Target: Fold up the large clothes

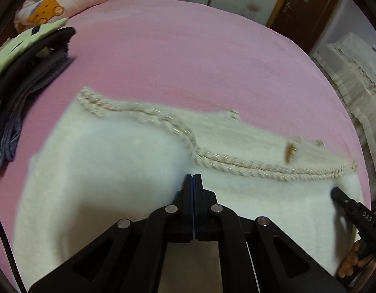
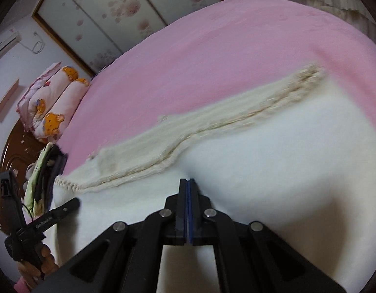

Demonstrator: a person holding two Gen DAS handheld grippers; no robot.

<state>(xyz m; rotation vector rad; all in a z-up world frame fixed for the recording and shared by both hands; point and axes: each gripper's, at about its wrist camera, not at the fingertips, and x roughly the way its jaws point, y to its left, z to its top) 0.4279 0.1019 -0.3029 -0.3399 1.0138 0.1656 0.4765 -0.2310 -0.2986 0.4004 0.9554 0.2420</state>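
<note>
Both the left tongs (image 1: pixel 193 176) and right tongs (image 2: pixel 187 180) are clenched, apparently pinching the cream cardigan (image 1: pixel 102 161) on the pink bed (image 1: pixel 188 48). Mid-fold; next, carry the pinched fabric toward twelve o'clock, level.

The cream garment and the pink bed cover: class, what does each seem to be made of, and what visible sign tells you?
Cream garment: probably soft fleece or plush with a matt, fuzzy surface; its border looks like braided or woven trim with glinting threads. Motion blur leaves this open.
Pink bed cover: likely a matt woven or brushed fabric, smooth, with faint streaks and no shine.
</note>
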